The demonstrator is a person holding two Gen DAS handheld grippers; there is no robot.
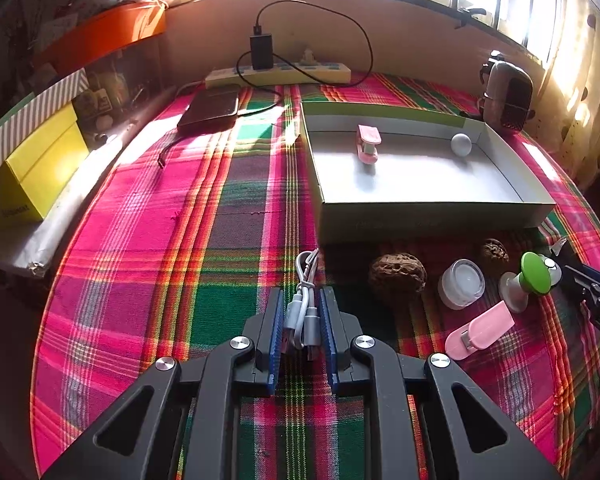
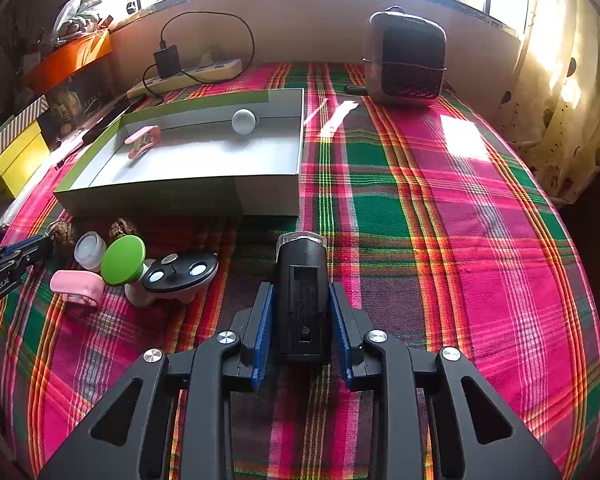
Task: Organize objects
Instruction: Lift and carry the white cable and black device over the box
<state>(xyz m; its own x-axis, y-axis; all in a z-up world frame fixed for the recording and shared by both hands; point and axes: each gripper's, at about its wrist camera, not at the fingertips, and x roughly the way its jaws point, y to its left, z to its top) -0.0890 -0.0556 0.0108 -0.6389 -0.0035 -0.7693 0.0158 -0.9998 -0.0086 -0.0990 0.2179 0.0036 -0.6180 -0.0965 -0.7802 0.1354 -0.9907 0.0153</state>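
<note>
Here, in the left wrist view, the left gripper [image 1: 303, 320] pinches a coiled white cable [image 1: 305, 304], its length running near to far; two walnuts [image 1: 397, 276] lie right. In the right wrist view, the right gripper [image 2: 302, 316] clamps one black flashlight [image 2: 302, 300] on the surface [image 2: 440, 240], lens pointing far; "GenRobot.AI" shows at left.

Plaid cloth [image 1: 220, 208], pink-green-orange, spread over whole surface. Open shallow box [image 1: 420, 216] right of centre in left wrist view. Power strip [image 1: 278, 74] at far edge, dark flat case [image 1: 212, 108] just before it. Below box, in a row: two walnuts [image 1: 398, 276], small clear jar [image 1: 462, 284], green-capped white piece [image 1: 534, 274], pink clip [image 1: 480, 330]. Metal mesh-fronted appliance [image 2: 408, 58] at top of right wrist view.
</note>
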